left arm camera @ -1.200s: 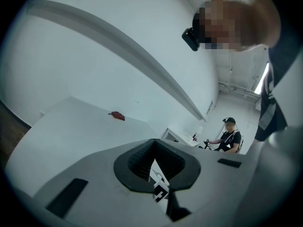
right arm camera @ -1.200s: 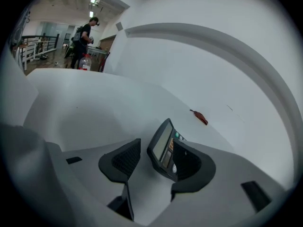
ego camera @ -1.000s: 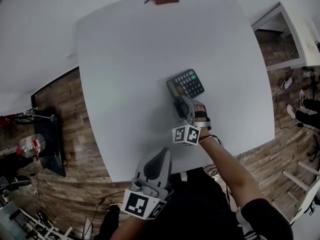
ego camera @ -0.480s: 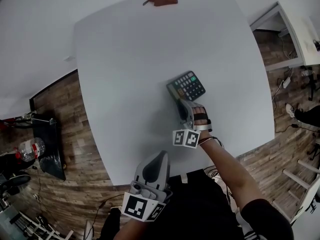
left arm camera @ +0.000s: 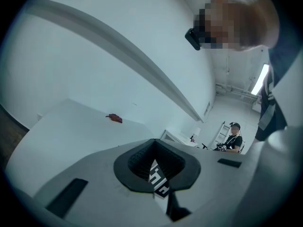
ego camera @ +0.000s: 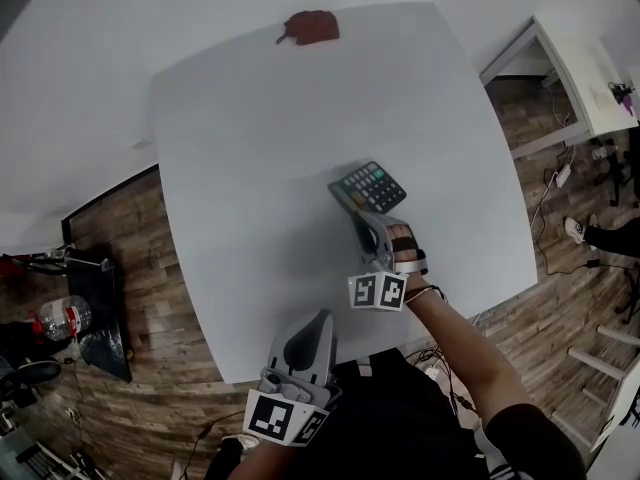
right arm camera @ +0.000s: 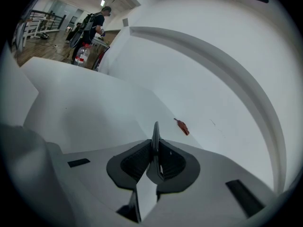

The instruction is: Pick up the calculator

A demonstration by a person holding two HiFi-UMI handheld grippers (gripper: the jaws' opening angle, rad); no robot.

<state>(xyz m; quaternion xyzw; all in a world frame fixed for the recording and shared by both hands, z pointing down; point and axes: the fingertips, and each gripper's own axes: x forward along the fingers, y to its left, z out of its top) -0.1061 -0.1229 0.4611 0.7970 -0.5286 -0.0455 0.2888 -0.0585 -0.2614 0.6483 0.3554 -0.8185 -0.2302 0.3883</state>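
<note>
The dark calculator (ego camera: pixel 370 187) with green and grey keys hangs tilted just above the white table (ego camera: pixel 250 138), right of its middle. My right gripper (ego camera: pixel 358 218) grips its near edge, jaws still closing. In the right gripper view the calculator (right arm camera: pixel 155 141) shows only as a thin upright edge pinched between the dark pads of the right gripper (right arm camera: pixel 154 162). My left gripper (ego camera: pixel 318 320) hovers over the table's near edge, apart from the calculator. In its own view the left gripper (left arm camera: pixel 158 174) has its jaws together with nothing held.
A small reddish-brown object (ego camera: pixel 309 26) lies at the table's far edge. A white shelf unit (ego camera: pixel 585 63) stands at the right, and a plastic bottle (ego camera: pixel 62 315) and dark gear on the wooden floor at the left. A person (left arm camera: pixel 232 138) sits in the background.
The right gripper has closed on the calculator's near edge and raised it off the table. The left gripper has stayed where it was.
</note>
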